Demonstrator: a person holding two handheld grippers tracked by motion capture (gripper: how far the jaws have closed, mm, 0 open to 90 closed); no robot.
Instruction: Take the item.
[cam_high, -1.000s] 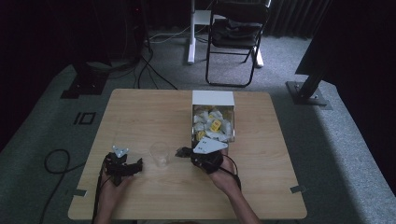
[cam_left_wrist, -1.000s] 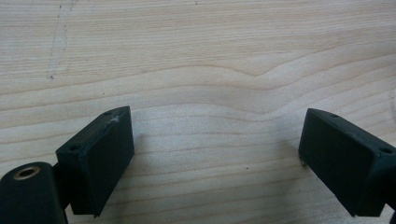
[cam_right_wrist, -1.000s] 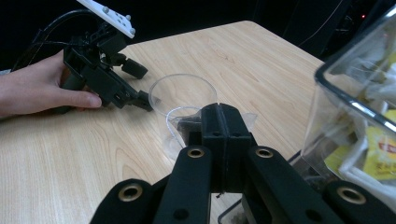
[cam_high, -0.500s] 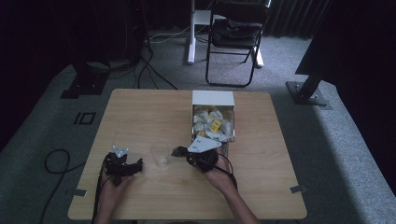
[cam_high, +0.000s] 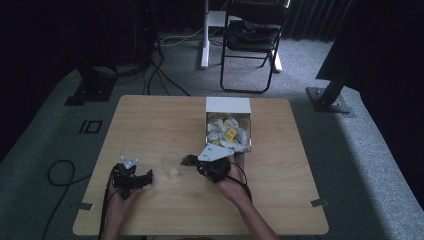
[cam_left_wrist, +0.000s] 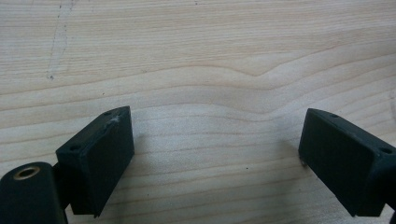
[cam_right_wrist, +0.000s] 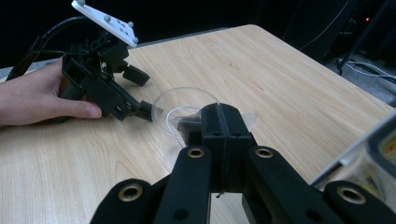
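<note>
Clear plastic cup (cam_high: 171, 165) stood upright on the wooden table, mouth up, see-through walls — between the two hands, near the front edge. A small transparent packet (cam_right_wrist: 187, 122) with something dark inside hung at its rim, pinched from above — contents too dim to identify.

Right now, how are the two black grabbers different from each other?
The left gripper has its jaws wide apart with bare table between them; the right gripper has its jaws pressed shut, seemingly on a small clear packet. The left gripper sits beside the clear cup, while the right gripper reaches over the cup's rim. Both are black, and each is held in a hand.
</note>
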